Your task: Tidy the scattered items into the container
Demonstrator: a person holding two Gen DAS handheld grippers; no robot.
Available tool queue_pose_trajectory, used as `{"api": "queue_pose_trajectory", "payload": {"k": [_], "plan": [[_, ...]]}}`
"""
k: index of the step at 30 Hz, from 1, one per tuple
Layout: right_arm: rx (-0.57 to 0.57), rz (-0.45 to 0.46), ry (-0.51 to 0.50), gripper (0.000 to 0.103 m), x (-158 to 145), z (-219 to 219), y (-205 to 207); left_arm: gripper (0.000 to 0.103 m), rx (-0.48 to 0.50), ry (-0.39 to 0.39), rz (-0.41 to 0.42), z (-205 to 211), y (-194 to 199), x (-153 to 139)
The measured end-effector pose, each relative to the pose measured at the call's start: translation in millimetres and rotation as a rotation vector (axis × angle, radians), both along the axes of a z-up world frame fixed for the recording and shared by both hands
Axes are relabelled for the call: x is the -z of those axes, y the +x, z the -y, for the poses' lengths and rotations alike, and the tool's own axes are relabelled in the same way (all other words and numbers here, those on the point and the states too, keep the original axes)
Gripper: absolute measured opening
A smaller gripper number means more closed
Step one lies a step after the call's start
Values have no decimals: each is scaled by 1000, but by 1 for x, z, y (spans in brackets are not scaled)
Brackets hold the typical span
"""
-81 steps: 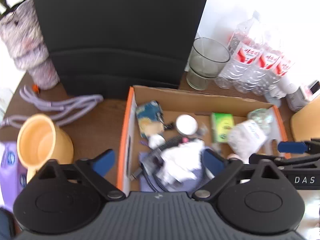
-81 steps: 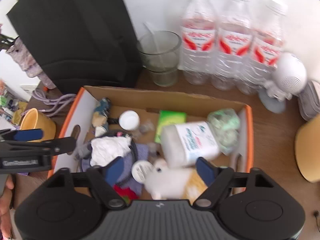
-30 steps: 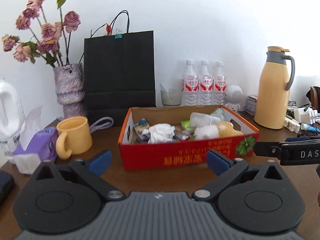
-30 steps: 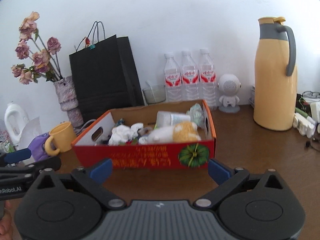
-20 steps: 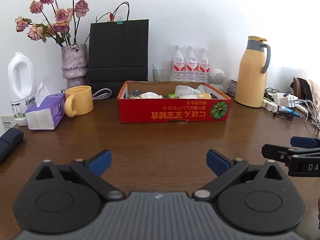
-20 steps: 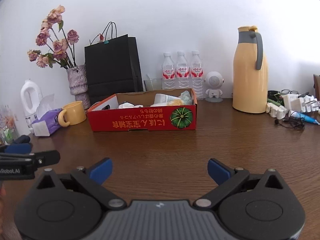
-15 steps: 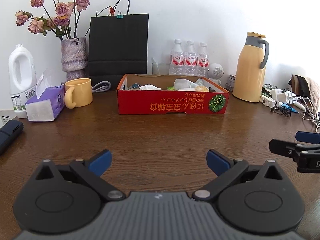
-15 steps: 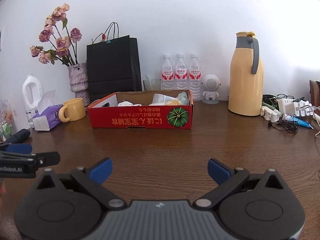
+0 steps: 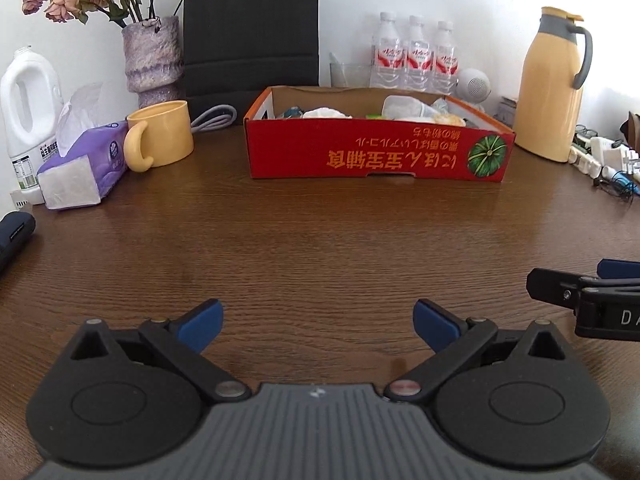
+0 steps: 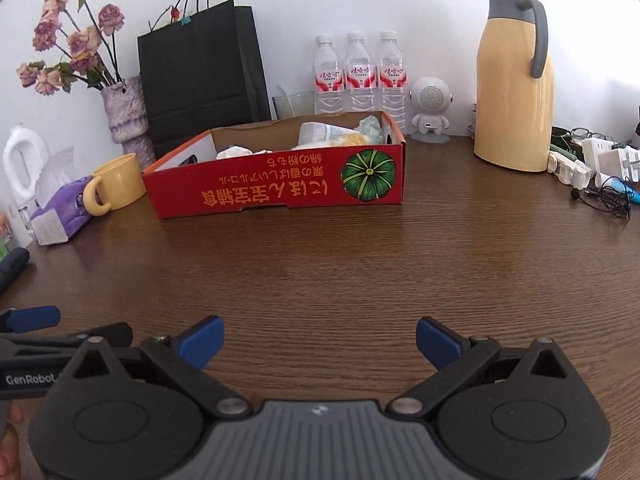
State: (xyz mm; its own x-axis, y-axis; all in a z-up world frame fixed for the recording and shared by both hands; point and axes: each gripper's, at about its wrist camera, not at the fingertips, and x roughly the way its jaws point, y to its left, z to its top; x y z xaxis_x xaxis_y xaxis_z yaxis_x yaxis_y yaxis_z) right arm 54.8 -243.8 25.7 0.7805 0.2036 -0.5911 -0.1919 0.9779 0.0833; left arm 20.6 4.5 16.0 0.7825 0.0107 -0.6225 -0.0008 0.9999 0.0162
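Note:
A red cardboard box (image 9: 376, 156) with a pumpkin print stands at the middle back of the brown table; it also shows in the right wrist view (image 10: 276, 190). It holds several items, among them a white crumpled tissue (image 9: 326, 113) and a lying plastic bottle (image 10: 324, 132). My left gripper (image 9: 318, 324) is open and empty, low over the table well in front of the box. My right gripper (image 10: 318, 342) is open and empty too, beside the left one. Each gripper's fingers show at the edge of the other's view.
A yellow mug (image 9: 160, 140), purple tissue pack (image 9: 80, 170), white jug (image 9: 26, 120) and vase with flowers (image 9: 150, 60) stand left. A black bag (image 9: 250, 32), glass, three water bottles (image 9: 414, 56) and a small white speaker (image 10: 430, 112) stand behind. A yellow thermos (image 10: 514, 80) and cables (image 10: 600, 184) are right.
Both grippers have pulled back from above the box to low over the table in front of it. The box now looks farther away. Both stay open and empty.

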Motion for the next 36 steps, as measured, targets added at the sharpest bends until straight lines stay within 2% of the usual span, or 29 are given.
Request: {"api": "queue_pose_trajectory", "payload": {"k": [3, 8, 26, 36], "plan": [[0, -20, -62, 103, 8, -9, 6, 103, 10, -16, -36, -2, 9, 5], [-12, -42, -76, 103, 14, -13, 11, 103, 16, -13, -69, -2, 13, 11], [-21, -51, -99, 103, 17, -19, 17, 103, 12, 17, -24, 1, 13, 14], [-11, -52, -99, 103, 17, -18, 15, 103, 12, -5, -29, -2, 14, 15]]}}
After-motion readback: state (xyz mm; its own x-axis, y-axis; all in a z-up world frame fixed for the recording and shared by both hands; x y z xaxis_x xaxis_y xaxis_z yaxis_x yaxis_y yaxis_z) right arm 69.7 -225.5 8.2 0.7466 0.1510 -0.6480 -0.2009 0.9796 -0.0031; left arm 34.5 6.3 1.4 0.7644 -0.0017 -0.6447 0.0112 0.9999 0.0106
